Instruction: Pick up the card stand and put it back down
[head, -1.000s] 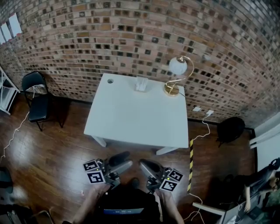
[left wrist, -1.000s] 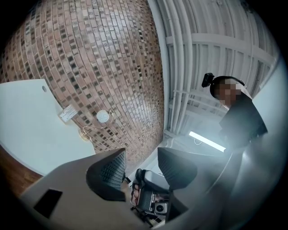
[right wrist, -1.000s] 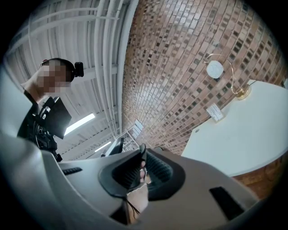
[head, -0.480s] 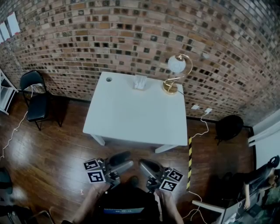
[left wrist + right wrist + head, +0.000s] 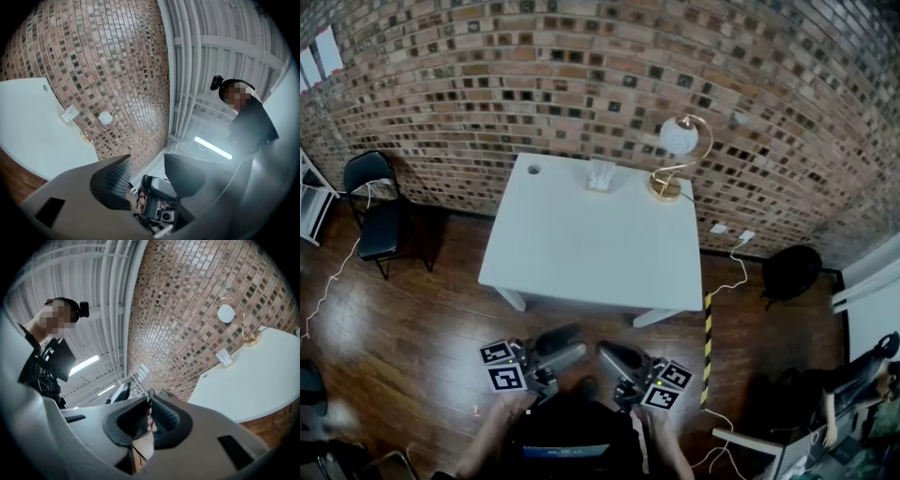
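Risk: card stand (image 5: 602, 175) far off; your right gripper (image 5: 607, 354) jaws closed, left gripper (image 5: 570, 343) jaws apart, both empty; reaching closed knocks it over.

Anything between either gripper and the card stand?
Nothing visible. Bare table lies between the left gripper, the right gripper and the card stand at its far edge; the lamp stands to its right.

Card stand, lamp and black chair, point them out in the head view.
card stand (image 5: 601, 175), head view, its front face
lamp (image 5: 679, 139), head view, its white globe
black chair (image 5: 383, 229), head view, its seat
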